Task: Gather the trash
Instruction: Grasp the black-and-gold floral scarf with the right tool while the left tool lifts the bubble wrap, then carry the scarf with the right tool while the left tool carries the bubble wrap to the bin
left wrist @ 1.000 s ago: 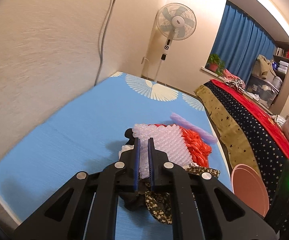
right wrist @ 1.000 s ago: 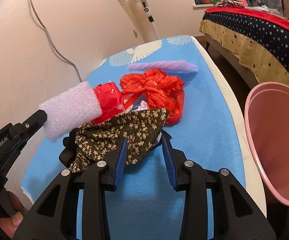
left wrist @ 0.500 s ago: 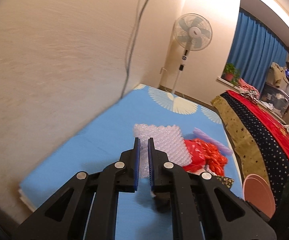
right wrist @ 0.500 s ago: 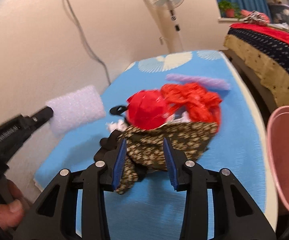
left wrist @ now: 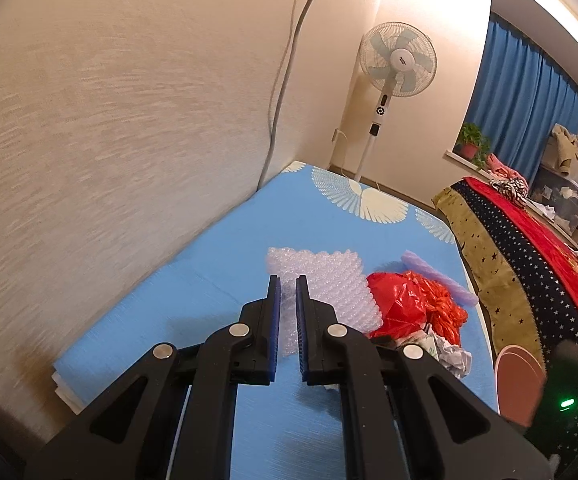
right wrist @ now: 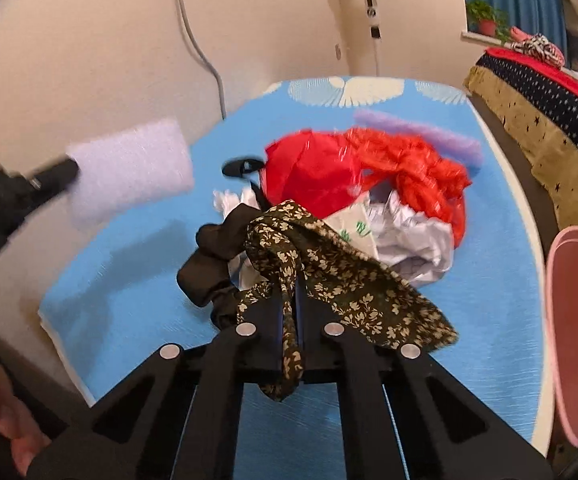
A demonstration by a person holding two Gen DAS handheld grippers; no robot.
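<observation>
Both grippers grasping trash over the blue mat.

At bottom centre of the right wrist view, the right gripper (right wrist: 289, 300) has just closed its jaws and pinches the floral cloth (right wrist: 329, 268). Behind it lie a black fabric (right wrist: 209, 276), crumpled white paper (right wrist: 417, 240) and a red plastic bag (right wrist: 321, 176) on the blue mat (right wrist: 129, 280). At mid left, the left gripper (left wrist: 287, 292) is clenched on a bubble wrap sheet (left wrist: 329, 280), lifted above the mat. A pink bin (right wrist: 577, 320) sits at right edge; a fan (left wrist: 397, 60) stands far.
</observation>
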